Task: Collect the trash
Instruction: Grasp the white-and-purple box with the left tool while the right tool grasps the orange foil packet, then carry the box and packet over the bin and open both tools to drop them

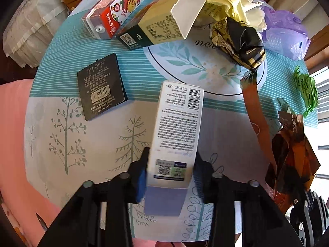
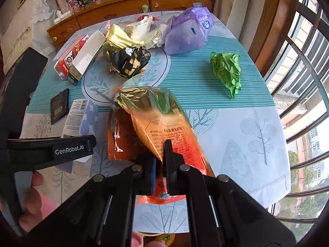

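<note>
Both hands are busy at the round table, with its teal-striped, leaf-printed cloth, and the job looks to be at the picking-up stage: each tool has a piece of rubbish in hand and most of the litter is not yet gathered. The right gripper has its jaws pinched tight together on the near end of the orange plastic snack bag, which droops forward toward the middle of the table. The left gripper points straight down with its jaws set on either side of the tall white carton and drawn in against its flanks; it looks a firm enough hold, though I would not swear to it. No bin shows in either view, so my guess is that the next move calls for carrying both pieces clear of the table to wherever the rubbish goes, keeping the limp bag from dragging over the other scraps. Beyond them, near the far edge, sit the purple plastic bag, a heap of crumpled yellow paper, the red milk carton touching an open green-and-cream box, a black-and-gold wrapper, and a wad of green paper well apart to the right. A small black tag lies flat just beside the white carton.
</note>
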`<action>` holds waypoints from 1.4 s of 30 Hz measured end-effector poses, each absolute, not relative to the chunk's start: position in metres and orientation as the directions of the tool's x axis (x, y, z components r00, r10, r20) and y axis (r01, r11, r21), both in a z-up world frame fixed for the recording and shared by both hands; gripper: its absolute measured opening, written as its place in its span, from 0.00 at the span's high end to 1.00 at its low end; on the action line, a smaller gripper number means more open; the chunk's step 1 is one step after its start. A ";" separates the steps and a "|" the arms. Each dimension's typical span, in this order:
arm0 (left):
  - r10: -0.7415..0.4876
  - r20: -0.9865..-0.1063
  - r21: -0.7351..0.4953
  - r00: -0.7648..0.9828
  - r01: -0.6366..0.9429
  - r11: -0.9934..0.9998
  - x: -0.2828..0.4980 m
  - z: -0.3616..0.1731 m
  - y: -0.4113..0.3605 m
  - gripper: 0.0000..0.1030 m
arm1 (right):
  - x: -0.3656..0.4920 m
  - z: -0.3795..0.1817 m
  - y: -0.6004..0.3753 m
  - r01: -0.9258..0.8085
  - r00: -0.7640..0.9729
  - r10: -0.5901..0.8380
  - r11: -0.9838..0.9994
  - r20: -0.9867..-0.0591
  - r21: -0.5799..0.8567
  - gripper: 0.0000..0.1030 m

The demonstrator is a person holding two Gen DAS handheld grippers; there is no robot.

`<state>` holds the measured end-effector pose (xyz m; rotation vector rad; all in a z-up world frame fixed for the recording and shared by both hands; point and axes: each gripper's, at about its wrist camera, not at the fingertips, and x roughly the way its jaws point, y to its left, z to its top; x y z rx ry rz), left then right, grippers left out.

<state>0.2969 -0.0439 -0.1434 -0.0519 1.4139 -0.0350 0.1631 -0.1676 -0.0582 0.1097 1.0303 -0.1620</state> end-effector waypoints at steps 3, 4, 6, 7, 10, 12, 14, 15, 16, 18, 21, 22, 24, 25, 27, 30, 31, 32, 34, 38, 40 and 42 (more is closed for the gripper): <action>-0.050 -0.974 -0.050 0.223 0.004 0.999 0.285 -0.131 -0.042 0.67 | 0.154 -0.053 -0.169 0.197 0.511 -0.062 0.979 -0.857 0.046 0.97; -0.048 -0.969 -0.046 0.243 0.013 0.999 0.281 -0.126 -0.042 0.67 | 0.150 -0.052 -0.169 0.200 0.513 -0.055 0.978 -0.857 0.057 0.97; -0.040 -0.958 -0.032 0.284 0.032 0.999 0.272 -0.114 -0.043 0.67 | 0.141 -0.048 -0.169 0.201 0.519 -0.043 0.977 -0.854 0.073 0.97; -0.041 -0.953 -0.031 0.299 0.039 0.999 0.269 -0.109 -0.043 0.67 | 0.138 -0.046 -0.169 0.200 0.521 -0.036 0.976 -0.853 0.081 0.97; -0.035 -0.936 -0.016 0.350 0.059 0.998 0.252 -0.091 -0.041 0.67 | 0.127 -0.040 -0.168 0.196 0.530 -0.015 0.975 -0.848 0.105 0.97; -0.034 -0.927 -0.009 0.374 0.068 0.998 0.245 -0.080 -0.041 0.67 | 0.120 -0.035 -0.165 0.191 0.537 -0.005 0.975 -0.844 0.116 0.97; -0.030 -0.921 -0.002 0.389 0.072 0.997 0.240 -0.068 -0.042 0.67 | 0.114 -0.031 -0.163 0.183 0.543 0.008 0.975 -0.840 0.127 0.97; -0.031 -0.918 -0.003 0.396 0.073 0.997 0.233 -0.061 -0.044 0.67 | 0.111 -0.028 -0.162 0.179 0.546 0.015 0.975 -0.838 0.134 0.97; -0.034 -0.915 -0.006 0.401 0.072 0.997 0.229 -0.058 -0.042 0.67 | 0.109 -0.026 -0.161 0.175 0.548 0.022 0.974 -0.836 0.141 0.97; -0.039 -0.912 -0.012 0.409 0.070 0.997 0.221 -0.048 -0.036 0.67 | 0.103 -0.021 -0.160 0.168 0.553 0.037 0.973 -0.832 0.155 0.97; -0.045 -0.907 -0.018 0.418 0.067 0.998 0.205 -0.036 -0.032 0.67 | 0.093 -0.013 -0.158 0.156 0.561 0.054 0.973 -0.826 0.170 0.97; -0.045 -0.906 -0.019 0.421 0.066 0.998 0.197 -0.032 -0.032 0.67 | 0.088 -0.010 -0.157 0.153 0.564 0.060 0.973 -0.824 0.176 0.97; -0.045 -0.903 -0.020 0.428 0.063 0.998 0.186 -0.027 -0.031 0.67 | 0.079 -0.005 -0.156 0.146 0.568 0.073 0.971 -0.820 0.188 0.97; -0.046 -0.901 -0.021 0.432 0.061 0.998 0.180 -0.024 -0.031 0.67 | 0.074 -0.002 -0.156 0.141 0.570 0.080 0.971 -0.818 0.193 0.97; -0.044 -0.897 -0.020 0.440 0.058 0.998 0.165 -0.019 -0.030 0.67 | 0.063 0.003 -0.155 0.132 0.573 0.087 0.972 -0.815 0.196 0.97; -0.049 -0.896 -0.029 0.442 0.053 0.998 0.141 -0.012 -0.027 0.67 | 0.045 0.008 -0.154 0.118 0.572 0.105 0.971 -0.814 0.208 0.97; -0.049 -0.895 -0.029 0.443 0.053 0.998 0.134 -0.011 -0.026 0.67 | 0.038 0.009 -0.154 0.114 0.571 0.111 0.970 -0.814 0.213 0.97; -0.048 -0.896 -0.028 0.442 0.052 0.998 0.126 -0.011 -0.026 0.67 | 0.032 0.010 -0.153 0.109 0.568 0.118 0.970 -0.814 0.217 0.97; -0.046 -0.895 -0.028 0.444 0.048 0.998 0.107 -0.010 -0.024 0.67 | 0.017 0.010 -0.152 0.100 0.562 0.132 0.969 -0.816 0.225 0.97; -0.039 -0.900 -0.025 0.435 0.038 0.999 0.073 -0.016 -0.019 0.67 | -0.014 0.006 -0.148 0.077 0.545 0.157 0.969 -0.824 0.235 0.97; -0.036 -0.905 -0.022 0.424 0.038 0.999 0.055 -0.021 -0.016 0.67 | -0.029 0.000 -0.144 0.063 0.528 0.172 0.968 -0.831 0.241 0.97; -0.029 -0.912 -0.013 0.408 0.042 0.999 0.039 -0.029 -0.013 0.67 | -0.043 -0.008 -0.140 0.054 0.505 0.188 0.967 -0.842 0.248 0.97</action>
